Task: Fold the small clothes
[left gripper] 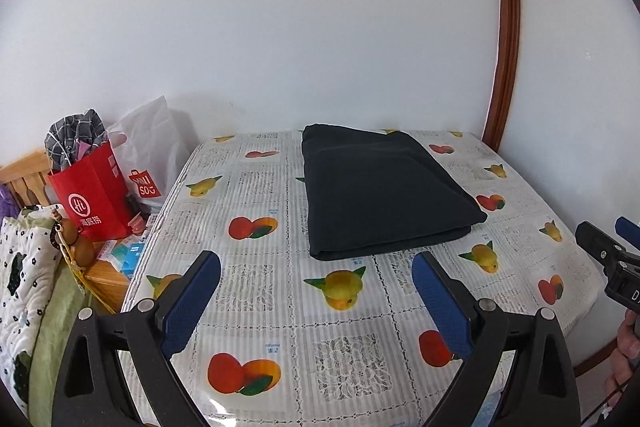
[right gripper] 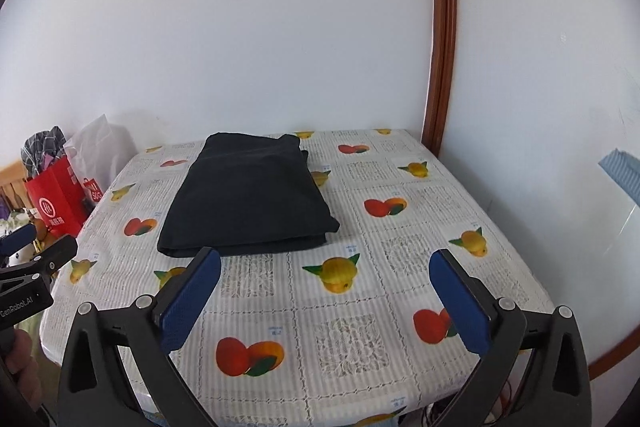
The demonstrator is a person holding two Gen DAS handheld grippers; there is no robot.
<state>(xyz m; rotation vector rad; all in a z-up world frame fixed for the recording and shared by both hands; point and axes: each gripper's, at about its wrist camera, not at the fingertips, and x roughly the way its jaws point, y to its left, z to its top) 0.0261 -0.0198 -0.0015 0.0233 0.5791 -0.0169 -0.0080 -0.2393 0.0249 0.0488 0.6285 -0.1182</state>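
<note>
Both claws hang wide and empty above the near part of the table [left gripper: 280,403], which wears a white plastic cloth printed with fruit: the left claw [left gripper: 316,311] and the right claw [right gripper: 326,311] grip nothing. Well beyond their blue fingertips, the dark navy folded garment [left gripper: 380,187] lies as a neat layered rectangle toward the far wall. To my eye this piece looks finished; I see no other loose clothing on the table to fold.
</note>
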